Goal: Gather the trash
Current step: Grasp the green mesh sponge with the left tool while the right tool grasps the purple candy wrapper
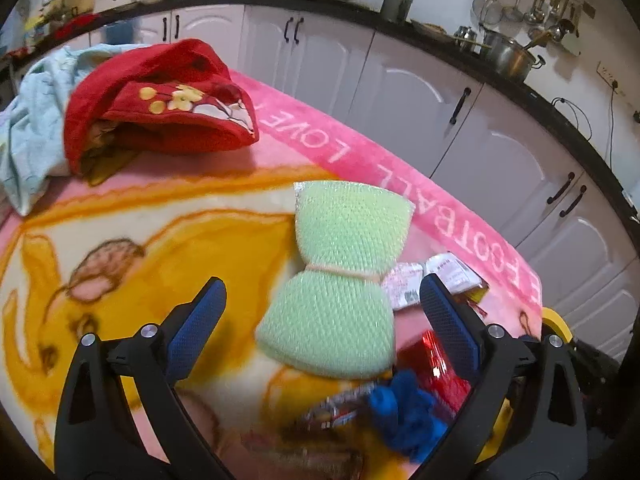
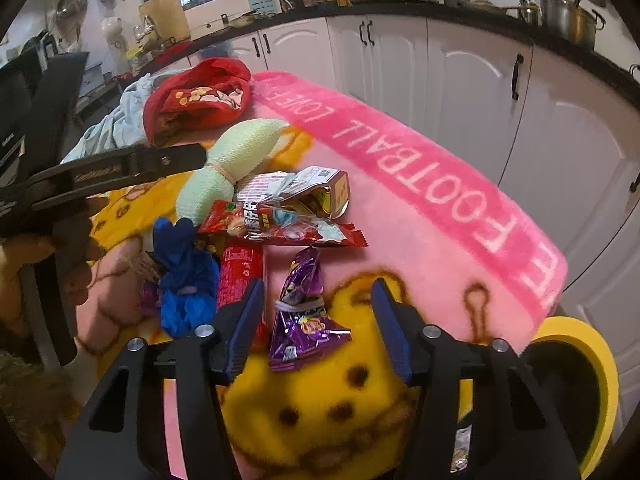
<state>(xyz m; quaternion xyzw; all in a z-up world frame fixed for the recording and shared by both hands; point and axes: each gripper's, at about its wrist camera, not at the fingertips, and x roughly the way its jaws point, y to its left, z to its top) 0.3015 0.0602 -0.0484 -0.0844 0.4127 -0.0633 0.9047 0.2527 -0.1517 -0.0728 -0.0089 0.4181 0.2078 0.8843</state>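
A: Two grippers, both spread wide, nothing pinched. Left gripper [image 1: 322, 322] hangs over the green sponge [image 1: 340, 276], which lies between its fingers and slightly ahead. Blue glove [image 1: 404, 412] and red wrapper [image 1: 434, 356] sit low, near its right finger.

B: Sponge isn't trash, I'd guess. Risk there?

A: Yes. If the left one closes where it is, it likely grabs the sponge instead of a wrapper. Needs to shift right and down first.

B: Right side?

A: Right gripper [image 2: 316, 326] straddles the purple wrapper [image 2: 302, 320], the wrapper closer to its left finger. Ahead of it: long red snack packet [image 2: 280, 230], then an opened small box [image 2: 316, 196]. Red pack [image 2: 240, 280] is just off its left finger.

B: Bin?

A: Yellow bin [image 2: 576, 380] at the far right, beside the right finger, below the blanket [image 2: 420, 216] edge. Some litter already shows inside.

B: Failure modes on the purple one?

A: Off-centre grip: the left finger could catch the red pack too, or push the foil sideways. Crinkly foil on soft pile, so the tips may snag blanket fibres. A thin pinch could slip on the way to the bin.
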